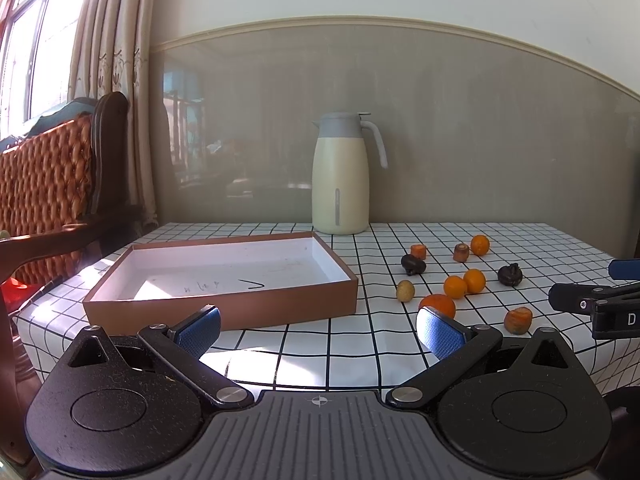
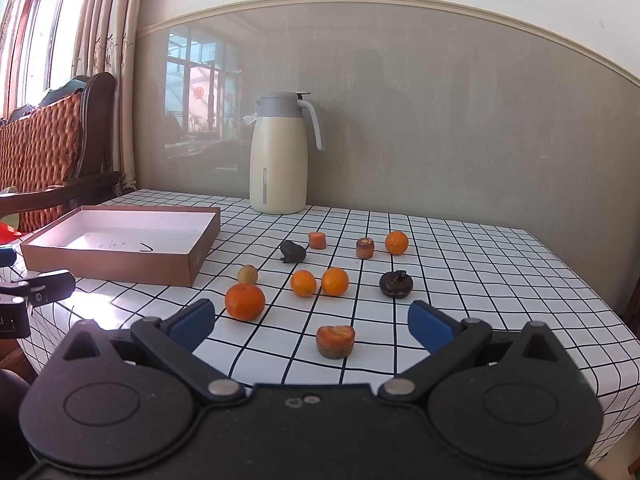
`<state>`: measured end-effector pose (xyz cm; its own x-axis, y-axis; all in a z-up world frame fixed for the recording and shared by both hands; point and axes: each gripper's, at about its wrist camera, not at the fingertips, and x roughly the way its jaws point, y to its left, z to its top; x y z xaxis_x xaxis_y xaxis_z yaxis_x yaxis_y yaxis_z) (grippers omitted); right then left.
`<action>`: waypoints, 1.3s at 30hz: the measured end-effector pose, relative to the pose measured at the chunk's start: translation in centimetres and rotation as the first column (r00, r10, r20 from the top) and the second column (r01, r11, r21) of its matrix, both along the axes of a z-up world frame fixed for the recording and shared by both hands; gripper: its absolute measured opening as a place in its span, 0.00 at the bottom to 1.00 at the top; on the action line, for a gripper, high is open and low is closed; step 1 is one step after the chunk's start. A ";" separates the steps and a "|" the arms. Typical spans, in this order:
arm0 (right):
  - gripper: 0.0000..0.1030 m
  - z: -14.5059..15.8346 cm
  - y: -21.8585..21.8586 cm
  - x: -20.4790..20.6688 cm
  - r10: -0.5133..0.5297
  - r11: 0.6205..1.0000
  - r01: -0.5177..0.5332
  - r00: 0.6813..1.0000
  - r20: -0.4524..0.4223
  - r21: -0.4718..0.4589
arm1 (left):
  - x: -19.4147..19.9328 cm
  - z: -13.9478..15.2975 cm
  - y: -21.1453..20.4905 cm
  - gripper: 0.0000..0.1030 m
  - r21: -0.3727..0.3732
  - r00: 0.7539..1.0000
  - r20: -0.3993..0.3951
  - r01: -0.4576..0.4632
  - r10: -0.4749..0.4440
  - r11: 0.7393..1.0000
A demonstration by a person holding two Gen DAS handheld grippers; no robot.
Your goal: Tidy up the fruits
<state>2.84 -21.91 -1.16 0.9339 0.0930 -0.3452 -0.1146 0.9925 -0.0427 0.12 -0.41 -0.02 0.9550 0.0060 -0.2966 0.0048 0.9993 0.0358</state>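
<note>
Several fruits lie loose on the checked tablecloth (image 2: 460, 264): a large orange (image 2: 245, 301), two small oranges (image 2: 303, 283) (image 2: 335, 281), a far orange (image 2: 396, 242), a yellowish round fruit (image 2: 247, 274), two dark fruits (image 2: 293, 251) (image 2: 396, 284) and three cut carrot-like pieces (image 2: 335, 341) (image 2: 317, 240) (image 2: 365, 247). An empty brown box (image 1: 224, 304) with a white inside sits at the left. My left gripper (image 1: 318, 330) is open near the box's front wall. Also open, my right gripper (image 2: 312, 324) hovers just before the nearest cut piece. Neither holds anything.
A cream thermos jug (image 2: 278, 156) stands at the back by the grey wall. A wooden chair with a woven orange back (image 1: 44, 184) sits left of the table, under a curtained window. The right gripper's body (image 1: 600, 304) shows at the left wrist view's right edge.
</note>
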 end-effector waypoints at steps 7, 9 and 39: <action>0.94 -0.1 0.2 0.0 -0.001 1.000 0.001 1.000 0.001 -0.002 | 0.1 0.0 -0.1 1.00 0.004 1.000 -0.001 -0.001 0.001 1.000; 0.94 -0.1 0.2 0.0 -0.001 1.000 0.001 1.000 0.000 -0.001 | 0.1 0.0 -0.1 1.00 0.004 1.000 -0.001 0.000 0.000 1.000; 0.94 0.0 0.2 0.0 -0.008 1.000 0.008 1.000 0.003 0.000 | 0.1 -0.1 0.1 1.00 0.007 1.000 0.006 0.001 -0.001 1.000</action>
